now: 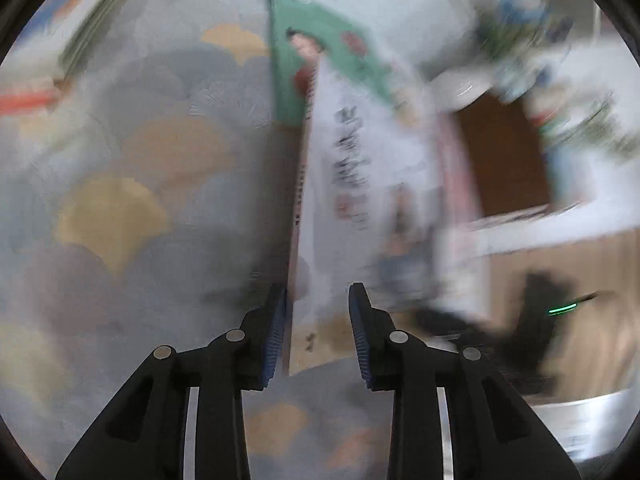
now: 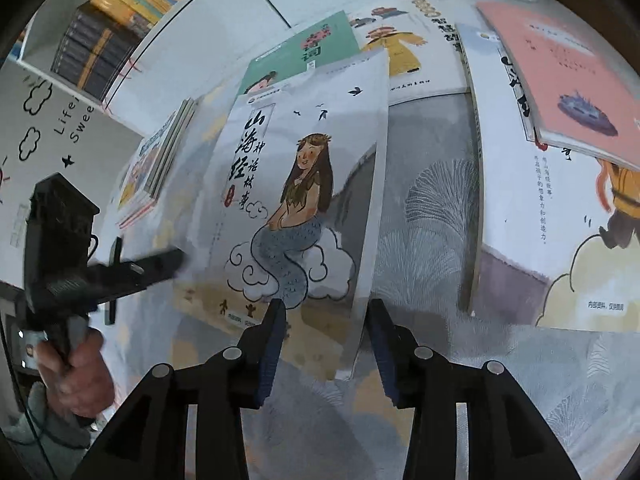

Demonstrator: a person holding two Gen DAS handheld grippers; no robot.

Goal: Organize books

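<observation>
Right gripper (image 2: 326, 334) is spread open, with the bottom corner of the mermaid-cover book (image 2: 298, 200) sitting in the gap between its pads. It isn't pinched; there's daylight on both sides. Left gripper (image 1: 318, 320) looks parted too, the same book's spine edge lying against its left pad (image 1: 276, 332), but that view is smeared with motion blur, so I can't say whether anything is actually clamped.

Risk as I see it: the book looks tipped up on one edge and nothing is firmly holding it. If either side pulls away, it'll probably flop back onto the patterned cloth (image 2: 432, 216) or slide off the green book (image 2: 304, 56) it overlaps. A thin paperback pinched only at the corner will likely bend or twist out.

Room-wise, there's a bare strip of cloth just to the right of the mermaid book, then the edge of the big yellow-figure picture book (image 2: 560, 240) with a pink book (image 2: 568, 88) on top. To the left sits a small stack of thin books (image 2: 156, 160), close by. Farther back another picture book (image 2: 400, 40) lies flat by the white wall, and a shelf of books (image 2: 120, 20) is up in the far left corner. So the best landing space is that strip on the right.
</observation>
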